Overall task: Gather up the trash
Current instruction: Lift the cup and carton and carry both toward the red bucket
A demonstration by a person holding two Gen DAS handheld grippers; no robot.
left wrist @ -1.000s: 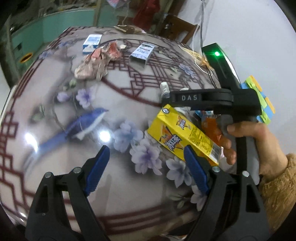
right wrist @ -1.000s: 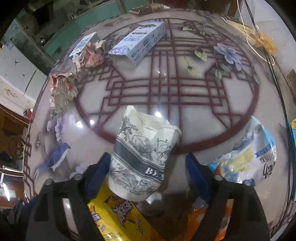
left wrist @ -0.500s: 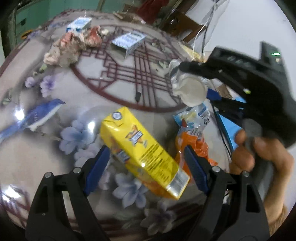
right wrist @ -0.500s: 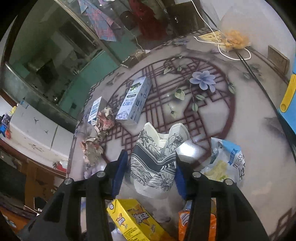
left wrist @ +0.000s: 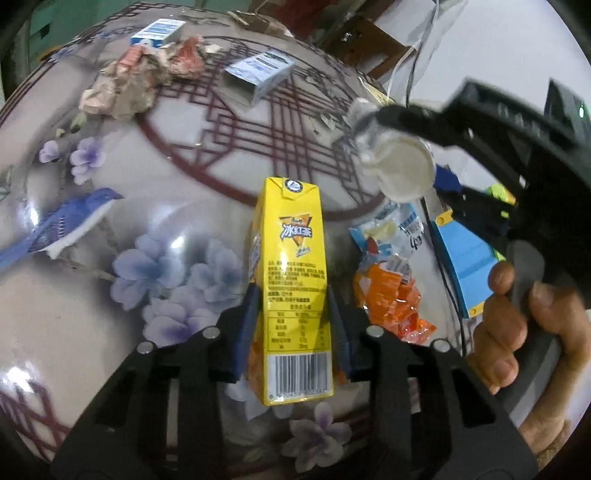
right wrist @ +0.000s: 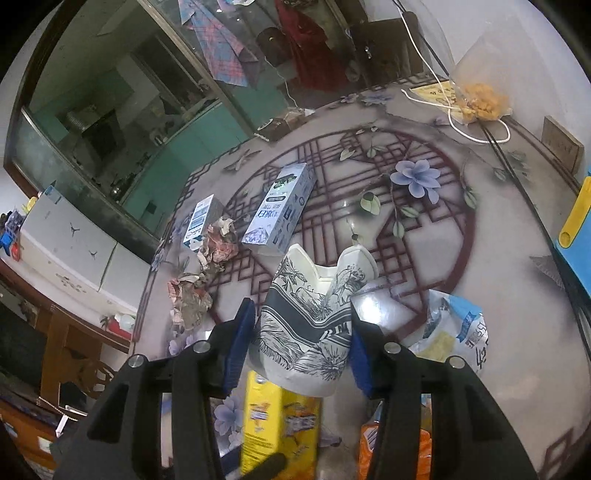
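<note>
Left wrist view, left to right: painted table [left wrist: 155,177] with a blue bird and purple flowers. Far left, crumpled paper [left wrist: 125,88], with a small blue-white box [left wrist: 157,31] behind it. Further right, a bigger blue-white carton [left wrist: 260,72] lies on the red lattice pattern.

Centre: left gripper [left wrist: 291,325] has just been closing, and its blue pads now clamp the yellow drink carton [left wrist: 293,273] on both sides near its barcode end. Carton points away from the camera, cap end far. Cannot tell if it is lifted off the table.

Right of it, an orange wrapper [left wrist: 388,299] lies flat just beside the carton, with a blue-white snack bag [left wrist: 388,229] behind it. Above these, the white bottom of a paper cup [left wrist: 402,170], held up in the air by the right gripper. Far right, a hand [left wrist: 517,314] wraps that gripper's handle; a blue and yellow block [left wrist: 465,258] sits at the table edge.

Right wrist view, left to right: crumpled paper [right wrist: 192,295], small box [right wrist: 201,221], bigger carton [right wrist: 280,210]. Centre: right gripper [right wrist: 301,347] squeezes the paper cup [right wrist: 314,317], black-and-white plant print, rim crushed inward, raised off the table. Below it the yellow carton [right wrist: 277,424], blurred. Right: snack bag [right wrist: 454,328], orange wrapper [right wrist: 373,443] at the bottom. Far back right, a clear bag of yellow stuff [right wrist: 480,99] and a white cord [right wrist: 461,125].
</note>
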